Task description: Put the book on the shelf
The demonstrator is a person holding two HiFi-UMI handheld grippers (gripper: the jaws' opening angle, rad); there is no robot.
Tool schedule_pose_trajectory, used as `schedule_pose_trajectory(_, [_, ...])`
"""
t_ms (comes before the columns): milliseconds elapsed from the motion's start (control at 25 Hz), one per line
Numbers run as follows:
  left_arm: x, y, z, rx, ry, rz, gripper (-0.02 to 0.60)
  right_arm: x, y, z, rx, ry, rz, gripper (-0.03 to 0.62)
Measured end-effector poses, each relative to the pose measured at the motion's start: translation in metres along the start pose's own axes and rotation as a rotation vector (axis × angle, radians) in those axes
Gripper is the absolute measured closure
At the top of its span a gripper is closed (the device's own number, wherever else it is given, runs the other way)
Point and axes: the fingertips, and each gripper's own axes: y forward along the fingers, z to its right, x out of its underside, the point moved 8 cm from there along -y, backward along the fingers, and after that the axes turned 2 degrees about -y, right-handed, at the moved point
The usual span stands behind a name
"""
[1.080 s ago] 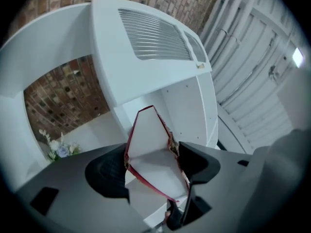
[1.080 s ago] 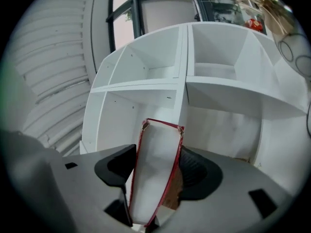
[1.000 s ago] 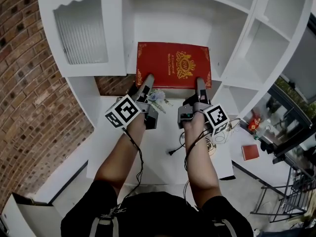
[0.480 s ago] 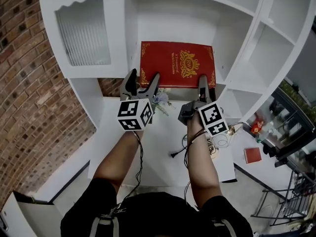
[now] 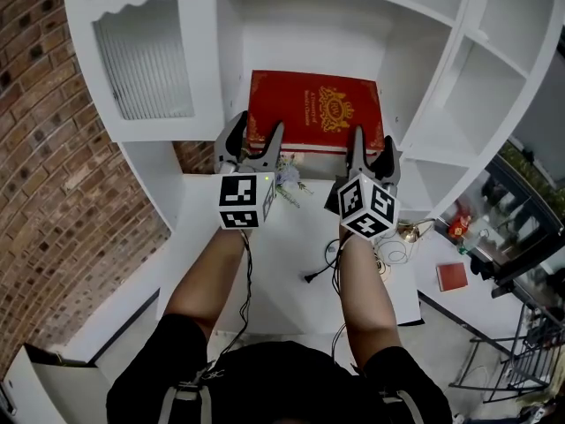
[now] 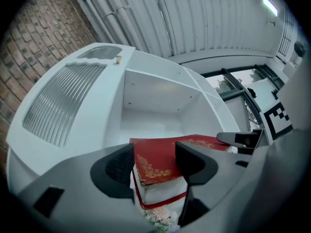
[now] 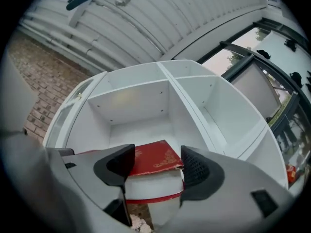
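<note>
**Operator:** Where is the book?

**Guide:** The red book (image 5: 313, 113) lies flat, cover up, in the centre compartment of the white shelf (image 5: 231, 51). Its near edge is at the front of that compartment, above the far end of the table (image 5: 291, 254).

**Operator:** What state are the grippers in?

**Guide:** Your left gripper (image 5: 255, 138) stands at the book's near-left corner and your right gripper (image 5: 371, 147) at its near-right corner. On each, the jaws sit side by side. They have just been closing but stand spread. A corner of the book shows in each gap, and no pad presses on it.

**Operator:** Is anything else close by?

**Guide:** A small sprig of flowers (image 5: 287, 182) lies on the table just beside your left gripper. A ribbed cabinet door (image 5: 141, 56) stands left of the compartment.
</note>
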Motion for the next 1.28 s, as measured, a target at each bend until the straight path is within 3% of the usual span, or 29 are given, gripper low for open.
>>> schedule_pose_trajectory(600, [-0.005, 0.036, -0.011, 0.020, -0.119, -0.058, 0.316, -0.009, 0.034, 0.003, -0.024, 0.032, -0.117, 0.283])
schedule_pose_trajectory(960, [-0.006, 0.052, -0.012, -0.010, -0.102, -0.123, 0.319, -0.009, 0.061, 0.007, -0.032, 0.043, -0.256, 0.283])
schedule_pose_trajectory(1280, [-0.008, 0.054, -0.011, -0.037, -0.116, -0.159, 0.321, -0.013, 0.060, 0.008, -0.022, 0.047, -0.282, 0.281])
